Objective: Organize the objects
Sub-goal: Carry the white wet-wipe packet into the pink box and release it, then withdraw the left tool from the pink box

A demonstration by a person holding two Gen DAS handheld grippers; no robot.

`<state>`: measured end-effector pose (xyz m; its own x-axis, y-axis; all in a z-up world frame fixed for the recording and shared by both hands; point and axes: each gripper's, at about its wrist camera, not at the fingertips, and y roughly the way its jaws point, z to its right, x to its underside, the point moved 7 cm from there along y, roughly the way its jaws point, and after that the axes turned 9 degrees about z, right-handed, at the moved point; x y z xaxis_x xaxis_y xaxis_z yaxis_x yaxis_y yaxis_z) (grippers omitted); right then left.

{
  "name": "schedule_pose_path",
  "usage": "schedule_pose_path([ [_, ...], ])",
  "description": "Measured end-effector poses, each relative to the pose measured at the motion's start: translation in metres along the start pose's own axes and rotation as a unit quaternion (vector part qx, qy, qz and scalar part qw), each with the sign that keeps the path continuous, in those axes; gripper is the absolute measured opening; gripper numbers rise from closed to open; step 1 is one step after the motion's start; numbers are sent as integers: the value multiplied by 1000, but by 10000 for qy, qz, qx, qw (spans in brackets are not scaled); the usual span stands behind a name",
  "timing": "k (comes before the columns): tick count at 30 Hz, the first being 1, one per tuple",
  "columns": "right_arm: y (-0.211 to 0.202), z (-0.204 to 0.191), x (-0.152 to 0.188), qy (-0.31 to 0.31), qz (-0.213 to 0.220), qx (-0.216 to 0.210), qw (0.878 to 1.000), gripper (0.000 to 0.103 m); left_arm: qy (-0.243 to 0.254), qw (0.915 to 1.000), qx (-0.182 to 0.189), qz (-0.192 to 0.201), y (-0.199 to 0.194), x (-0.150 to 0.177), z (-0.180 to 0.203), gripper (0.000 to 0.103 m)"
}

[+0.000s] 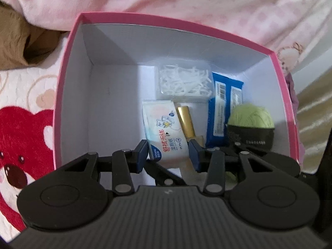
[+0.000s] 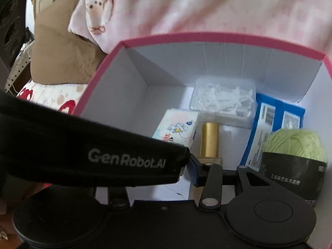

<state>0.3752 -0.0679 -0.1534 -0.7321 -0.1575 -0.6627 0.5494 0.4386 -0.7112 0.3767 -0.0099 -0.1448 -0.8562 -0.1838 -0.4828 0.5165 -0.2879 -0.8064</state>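
The left hand-held gripper, nearly closed, grips the tissue pack inside the pink box beside the gold tube, for compact storage; the right hand-held gripper's opening cannot be judged behind a strap.

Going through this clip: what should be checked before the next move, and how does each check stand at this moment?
1. Left gripper grip on wipes: ok, a pad looks pressed on each side of the pack.
2. Wipes inside the box walls: ok.
3. Free floor in the box: ok, its left half is bare.
4. Clearance to the gold tube: not ok, it lies right beside one finger.
5. Right gripper state: cannot tell, a black strap hides one finger.
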Motion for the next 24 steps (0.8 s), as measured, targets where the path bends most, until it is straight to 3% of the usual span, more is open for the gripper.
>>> schedule_pose_path([
  [3,-7,-2,-3,-163,237,94,9995,69,22,10000,-19,16,-4,1,-3,44],
  [7,-31,-5,-8,-269,461,121,9985,70,424,9990,-121,121,-25,3,2,46],
  [12,-78,-14,-12,-569,676,58,9961,72,946,9946,-203,372,-72,1,15,57],
  [17,-142,-24,-7,-1040,939,-24,9901,78,1342,9887,-44,664,-126,6,26,64],
  [24,-209,-51,12,-1645,944,-435,9809,84,1890,9781,149,860,-174,18,31,70],
])
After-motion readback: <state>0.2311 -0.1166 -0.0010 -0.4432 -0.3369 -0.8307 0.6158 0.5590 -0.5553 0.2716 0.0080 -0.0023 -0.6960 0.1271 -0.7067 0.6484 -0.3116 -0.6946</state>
